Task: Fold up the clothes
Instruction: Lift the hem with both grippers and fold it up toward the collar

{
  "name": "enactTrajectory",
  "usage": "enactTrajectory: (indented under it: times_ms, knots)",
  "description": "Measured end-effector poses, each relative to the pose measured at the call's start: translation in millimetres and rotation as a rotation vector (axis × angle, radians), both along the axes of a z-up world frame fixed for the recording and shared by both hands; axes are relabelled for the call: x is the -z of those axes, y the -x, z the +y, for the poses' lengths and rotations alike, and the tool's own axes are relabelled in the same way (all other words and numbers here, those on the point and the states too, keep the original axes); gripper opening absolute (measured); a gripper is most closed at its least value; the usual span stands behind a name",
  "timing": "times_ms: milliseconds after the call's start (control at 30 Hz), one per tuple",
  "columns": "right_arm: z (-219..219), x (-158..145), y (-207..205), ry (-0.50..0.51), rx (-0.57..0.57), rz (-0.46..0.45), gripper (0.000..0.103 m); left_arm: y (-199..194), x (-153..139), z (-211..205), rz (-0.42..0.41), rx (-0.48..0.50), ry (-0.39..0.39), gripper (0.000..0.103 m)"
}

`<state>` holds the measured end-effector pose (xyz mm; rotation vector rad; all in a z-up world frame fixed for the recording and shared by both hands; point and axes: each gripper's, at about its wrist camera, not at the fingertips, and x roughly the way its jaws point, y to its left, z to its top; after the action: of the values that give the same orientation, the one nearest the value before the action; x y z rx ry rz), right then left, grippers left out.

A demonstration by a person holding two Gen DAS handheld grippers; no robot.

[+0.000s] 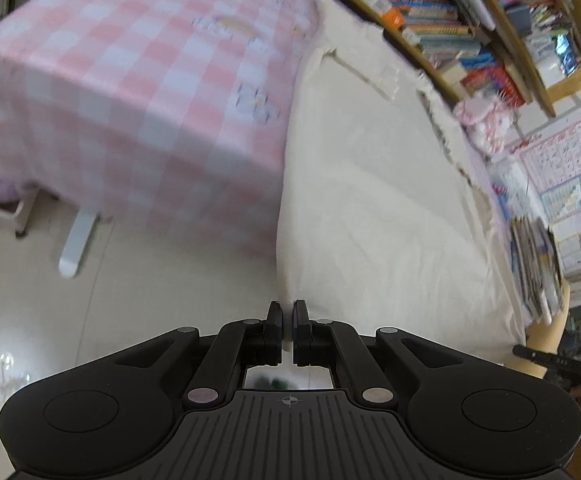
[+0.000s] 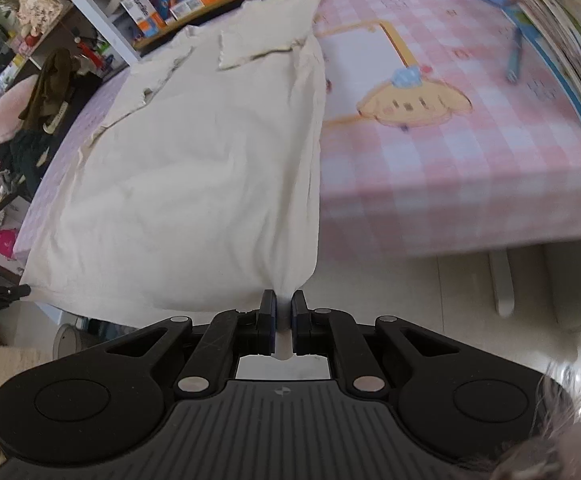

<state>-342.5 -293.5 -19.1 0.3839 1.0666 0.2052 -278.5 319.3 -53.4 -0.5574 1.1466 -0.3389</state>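
Observation:
A cream-white garment (image 1: 374, 184) lies stretched over a table covered by a pink checked cloth (image 1: 130, 80). My left gripper (image 1: 287, 309) is shut on the garment's near corner, off the table's front edge. In the right wrist view the same garment (image 2: 194, 168) runs from the far shelf side toward me. My right gripper (image 2: 283, 300) is shut on a bunched near corner of it, past the table edge. The hem between the two grippers hangs over the edge. The pink checked cloth (image 2: 470, 152) shows a cartoon dog print.
Bookshelves (image 1: 442, 12) line the far side of the table. Stacked books and papers (image 2: 570, 40) lie on the table's right part. A white table leg (image 1: 76, 240) stands on the pale tiled floor. Clothes and clutter (image 2: 38, 92) pile at the left.

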Motion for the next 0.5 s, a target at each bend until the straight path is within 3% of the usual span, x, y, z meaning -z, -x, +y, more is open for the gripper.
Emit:
enactTrajectory:
  times_ms: [133, 300, 400, 500]
  knots:
    - [-6, 7, 20, -0.021, 0.012, 0.069, 0.007, 15, 11, 1, 0.057, 0.016, 0.013, 0.003]
    - [-6, 11, 32, -0.057, 0.019, 0.104, 0.007, 16, 8, 1, 0.041, 0.008, 0.053, 0.003]
    - [-7, 2, 30, -0.109, 0.029, 0.075, 0.007, 8, -8, 2, -0.027, -0.006, 0.108, 0.003]
    - [-15, -18, 26, -0.2, 0.074, -0.014, 0.007, -5, -25, 10, -0.097, -0.075, 0.147, 0.003]
